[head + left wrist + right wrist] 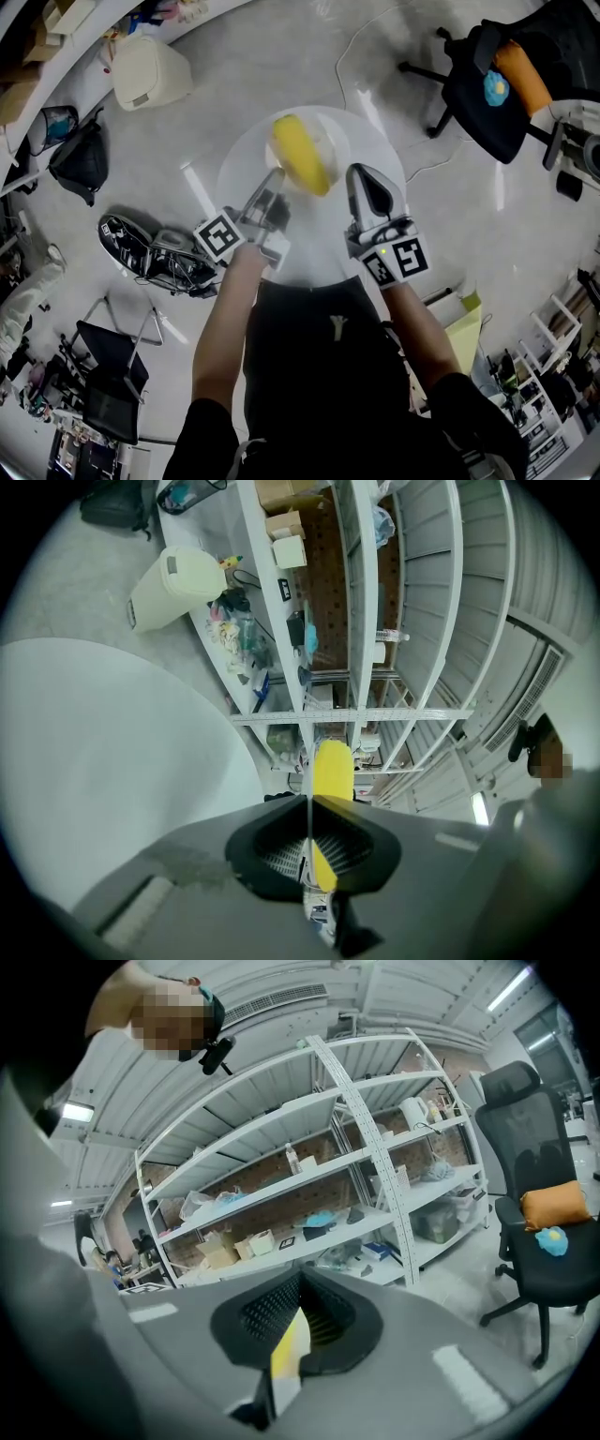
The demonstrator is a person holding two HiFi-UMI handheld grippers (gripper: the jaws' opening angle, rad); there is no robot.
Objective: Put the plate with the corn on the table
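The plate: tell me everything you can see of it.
The plate is small, round and see-through, and looks like clear glass or plastic. It is held roughly level over the round white table. A yellow corn cob lies on it. The left gripper and right gripper each have their jaws shut on its near rim, which shows edge-on as a thin line.

Glossy translucent plate [367, 141], smooth matt corn [302, 155]

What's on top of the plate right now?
One yellow corn cob lies on the plate, toward its far side. The left tongs and right tongs clamp its near rim, covering small parts of it. Nothing else shows on it.
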